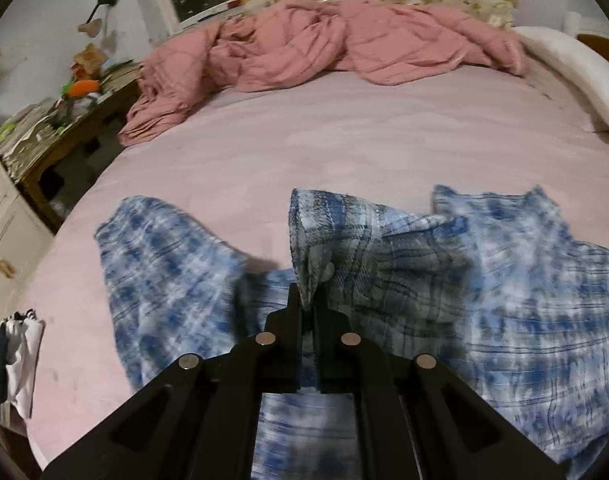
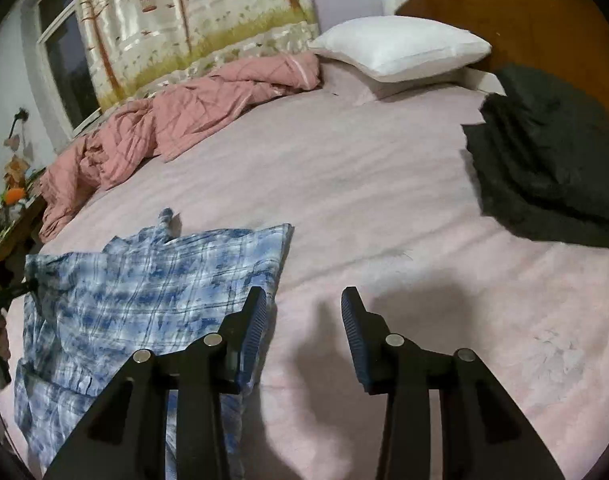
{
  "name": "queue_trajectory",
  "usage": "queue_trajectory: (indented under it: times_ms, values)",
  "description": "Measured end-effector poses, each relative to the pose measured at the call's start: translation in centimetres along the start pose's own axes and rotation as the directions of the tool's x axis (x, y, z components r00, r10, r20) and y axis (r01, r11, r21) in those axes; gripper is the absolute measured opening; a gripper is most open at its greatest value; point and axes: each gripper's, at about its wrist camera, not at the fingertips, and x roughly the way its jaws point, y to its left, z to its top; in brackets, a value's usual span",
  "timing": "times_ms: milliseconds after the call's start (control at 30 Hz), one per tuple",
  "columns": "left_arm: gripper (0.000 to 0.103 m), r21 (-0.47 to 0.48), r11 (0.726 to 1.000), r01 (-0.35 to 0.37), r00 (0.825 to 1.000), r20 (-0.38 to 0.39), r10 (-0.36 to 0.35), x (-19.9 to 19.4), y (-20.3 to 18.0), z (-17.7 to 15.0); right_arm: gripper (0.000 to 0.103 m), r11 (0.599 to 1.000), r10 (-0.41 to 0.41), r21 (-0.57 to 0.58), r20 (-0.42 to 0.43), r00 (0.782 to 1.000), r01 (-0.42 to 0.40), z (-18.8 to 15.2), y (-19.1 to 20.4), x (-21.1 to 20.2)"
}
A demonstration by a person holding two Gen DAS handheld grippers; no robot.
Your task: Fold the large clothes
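Nearest the left wrist camera, the left gripper (image 1: 309,300) is clamped on a bunched fold of the blue plaid shirt (image 1: 504,280), lifting that fold clear of the bed (image 1: 324,140) while the rest of the garment spreads left and right over the pink sheet. In the right wrist view, the right gripper (image 2: 304,320) stands parted with nothing between its fingers, hanging over bare sheet just beside the shirt's right edge; the shirt (image 2: 144,292) lies mostly flat at the near left part of the bed. Farther off, a dark garment (image 2: 552,168) lies to the right, well apart. At the far side lie a rumpled pink quilt (image 1: 324,44) and a white pillow (image 2: 400,46).
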Motion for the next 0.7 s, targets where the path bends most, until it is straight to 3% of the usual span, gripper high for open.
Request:
queue_trajectory:
  times_ms: [133,233,300,400,533,667,700]
  values:
    - [0.003,0.011,1.000,-0.023,1.000,0.009,0.022,0.2,0.7,-0.7,0.041,0.997,0.028,-0.076,0.023,0.999,-0.027,-0.9,1.9,-0.7]
    - [0.005,0.033,0.999,-0.002,1.000,0.019,0.001,0.0,0.5,-1.3,0.041,0.990,0.049,-0.132,0.028,0.998,-0.045,-1.3,3.3,-1.1]
    - [0.008,-0.010,0.999,0.040,0.999,-0.007,-0.040,0.2,0.7,-1.2,0.041,0.988,0.058,-0.144,0.031,0.998,-0.053,-1.4,4.1,-1.4]
    - [0.010,-0.061,0.990,0.128,0.992,0.028,-0.126,-1.2,2.1,-1.5,0.041,0.987,0.073,-0.149,0.050,0.996,-0.065,-1.5,4.7,-2.3]
    - [0.052,-0.025,0.994,0.107,0.985,0.137,-0.102,-5.0,3.7,-2.4,0.042,0.986,0.089,-0.152,0.091,0.992,-0.075,-1.8,5.5,-4.1]
    - [0.062,-0.024,0.992,0.120,0.969,0.220,-0.112,-9.2,6.7,-3.9,0.050,0.982,0.108,-0.164,0.111,0.988,-0.089,-2.8,6.6,-5.4]
    - [0.072,-0.040,0.991,0.129,0.962,0.248,-0.115,-10.3,7.8,-4.5,0.050,0.981,0.110,-0.172,0.107,0.988,-0.091,-3.2,7.0,-5.5]
